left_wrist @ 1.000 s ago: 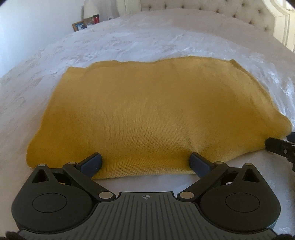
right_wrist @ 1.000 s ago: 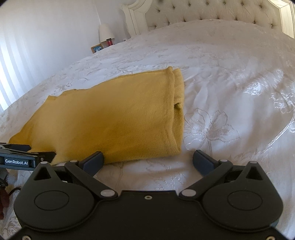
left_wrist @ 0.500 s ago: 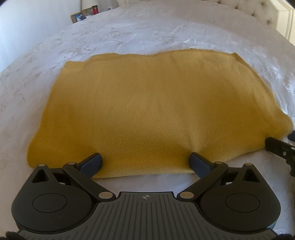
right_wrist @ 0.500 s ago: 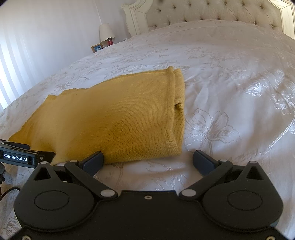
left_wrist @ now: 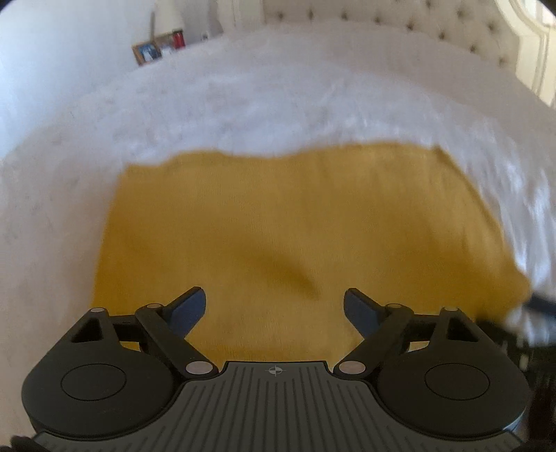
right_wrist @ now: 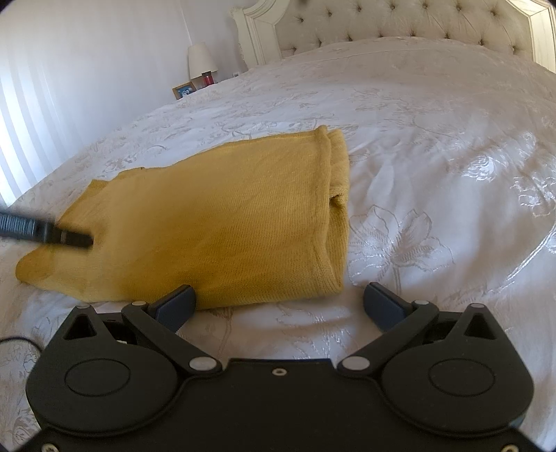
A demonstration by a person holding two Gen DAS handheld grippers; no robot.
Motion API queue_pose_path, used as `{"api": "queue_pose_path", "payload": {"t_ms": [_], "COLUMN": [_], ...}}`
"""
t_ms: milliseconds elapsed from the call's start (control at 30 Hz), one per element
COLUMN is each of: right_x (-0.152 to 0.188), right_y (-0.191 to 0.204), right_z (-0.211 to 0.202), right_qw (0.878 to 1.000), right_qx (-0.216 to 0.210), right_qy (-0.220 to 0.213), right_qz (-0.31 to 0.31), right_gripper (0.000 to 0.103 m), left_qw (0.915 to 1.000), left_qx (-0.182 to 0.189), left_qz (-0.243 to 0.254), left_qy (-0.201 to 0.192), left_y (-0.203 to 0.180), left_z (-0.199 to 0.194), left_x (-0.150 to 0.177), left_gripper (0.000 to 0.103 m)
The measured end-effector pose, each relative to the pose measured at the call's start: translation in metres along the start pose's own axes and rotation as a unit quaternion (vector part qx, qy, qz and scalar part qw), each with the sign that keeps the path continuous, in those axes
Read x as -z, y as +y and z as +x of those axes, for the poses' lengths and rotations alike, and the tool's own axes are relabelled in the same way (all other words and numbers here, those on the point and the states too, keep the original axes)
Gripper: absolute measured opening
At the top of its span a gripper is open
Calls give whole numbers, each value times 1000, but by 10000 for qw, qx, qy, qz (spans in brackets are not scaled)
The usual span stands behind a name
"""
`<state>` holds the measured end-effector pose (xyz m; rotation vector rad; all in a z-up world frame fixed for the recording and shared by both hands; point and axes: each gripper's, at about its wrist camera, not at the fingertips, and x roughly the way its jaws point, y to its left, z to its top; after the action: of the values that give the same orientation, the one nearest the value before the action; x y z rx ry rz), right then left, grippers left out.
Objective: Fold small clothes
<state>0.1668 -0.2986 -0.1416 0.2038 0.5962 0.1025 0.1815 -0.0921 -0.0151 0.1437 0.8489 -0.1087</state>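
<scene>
A mustard-yellow knitted garment (left_wrist: pixel 285 222) lies folded flat on the white bed; it also shows in the right wrist view (right_wrist: pixel 215 222), with its doubled edge on the right. My left gripper (left_wrist: pixel 274 306) is open and empty, over the garment's near part; the view is blurred. In the right wrist view the left gripper (right_wrist: pixel 45 233) shows as a blurred dark bar over the garment's left end. My right gripper (right_wrist: pixel 278 302) is open and empty, just in front of the garment's near right corner.
The white embroidered bedspread (right_wrist: pixel 434 174) spreads all around. A tufted headboard (right_wrist: pixel 399 24) stands at the far end. A nightstand with a lamp (right_wrist: pixel 201 62), a red candle and a picture frame (right_wrist: pixel 184 91) stands at the far left.
My left gripper has moved forward over the garment, its jaws a bit narrower, its view now blurred. My right gripper has barely moved. The garment lies as before.
</scene>
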Motion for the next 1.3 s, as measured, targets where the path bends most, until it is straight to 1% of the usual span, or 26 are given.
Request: {"api": "queue_pose_path", "payload": {"t_ms": [133, 267, 433, 467, 533, 667, 800, 867, 1000, 1067, 1167, 1300], "right_x": [0, -1, -1, -1, -1, -1, -1, -1, -1, -2, -1, -2], "right_y": [-2, -3, -2, -3, -4, -7, -13, -16, -19, -20, -19, -20], "right_z": [-1, 0, 0, 0, 1, -1, -3, -4, -5, -5, -5, -5], "right_qw": [9999, 9999, 9998, 9998, 9997, 9995, 9986, 9980, 9969, 9968, 9970, 9970], "right_qx": [-75, -113, -127, -138, -162, -213, -357, -434, -530, -545, -529, -527], "right_qy": [-32, -25, -18, -22, -19, -35, -70, -92, -131, -135, -133, -116], "right_qz": [86, 121, 131, 139, 159, 209, 372, 457, 561, 575, 553, 562], "right_gripper": [103, 103, 103, 103, 103, 103, 103, 103, 103, 103, 103, 103], "left_qw": [9998, 9996, 9983, 9980, 9980, 9985, 9986, 9989, 9984, 9985, 9989, 9993], "left_qx": [-127, -206, -439, -438, -407, -227, 14, 112, 310, 301, 226, 139], "left_qz": [-167, -168, 62, 93, 29, -140, -371, -292, -120, 6, 158, 141], "left_qy": [-11, 113, 378, 454, 478, 472, 382, 358, 449, 451, 376, 308], "left_y": [3, -1, -9, -10, -8, 1, 11, 13, 16, 16, 13, 10], "left_z": [20, 50, 80, 86, 90, 81, 58, 45, 22, 14, 9, 12], "left_x": [-28, -48, -53, -52, -50, -49, -33, -20, 11, 24, 34, 39], "left_gripper": [87, 87, 88, 89, 91, 89, 88, 88, 88, 88, 89, 89]}}
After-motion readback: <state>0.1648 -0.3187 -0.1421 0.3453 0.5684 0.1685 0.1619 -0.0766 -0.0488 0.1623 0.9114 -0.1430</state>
